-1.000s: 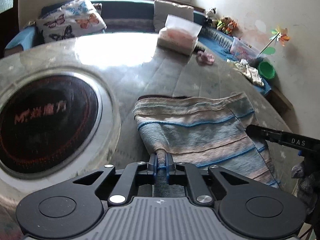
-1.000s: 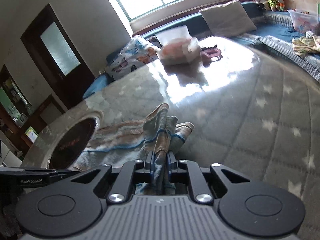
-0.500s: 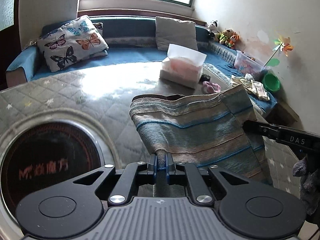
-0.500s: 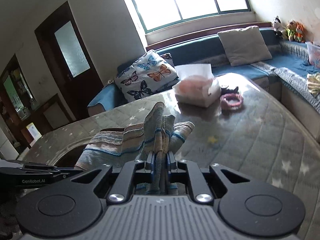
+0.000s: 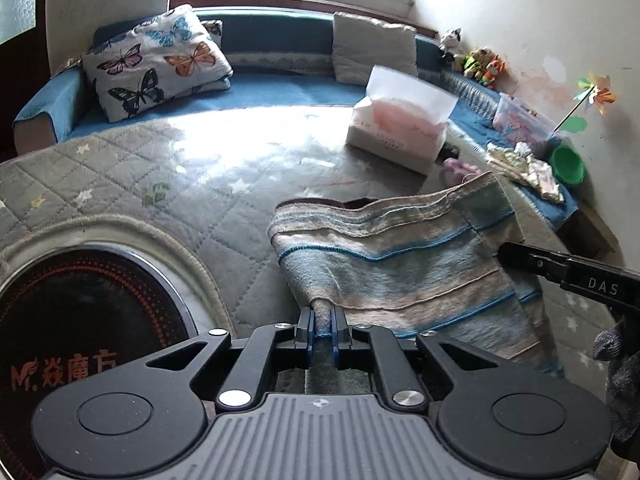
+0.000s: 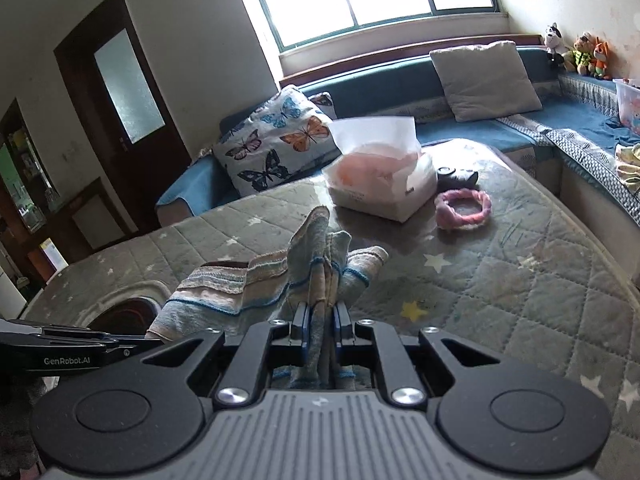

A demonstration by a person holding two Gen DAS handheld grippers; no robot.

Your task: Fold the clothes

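A striped knit garment [image 5: 400, 256] in grey-blue, beige and blue hangs stretched between my two grippers above the quilted table cover [image 5: 160, 184]. My left gripper [image 5: 323, 320] is shut on one bunched corner of it. The right gripper's black fingers [image 5: 560, 270] enter from the right edge at the garment's other side. In the right wrist view my right gripper [image 6: 322, 316] is shut on a gathered fold of the same garment [image 6: 248, 284], which rises in peaks above the jaws. The left gripper's finger [image 6: 80, 344] shows at the lower left.
A round black induction hob [image 5: 80, 320] is set into the table at the left. A white tissue pack [image 6: 380, 184], a pink fuzzy ring [image 6: 462, 208] and a small dark item sit at the far end. A blue sofa with cushions [image 5: 156, 64] wraps around behind.
Both grippers have drawn back level across the table with the garment held between them. The hob has slid toward the left edge and the sofa and window have come into view.
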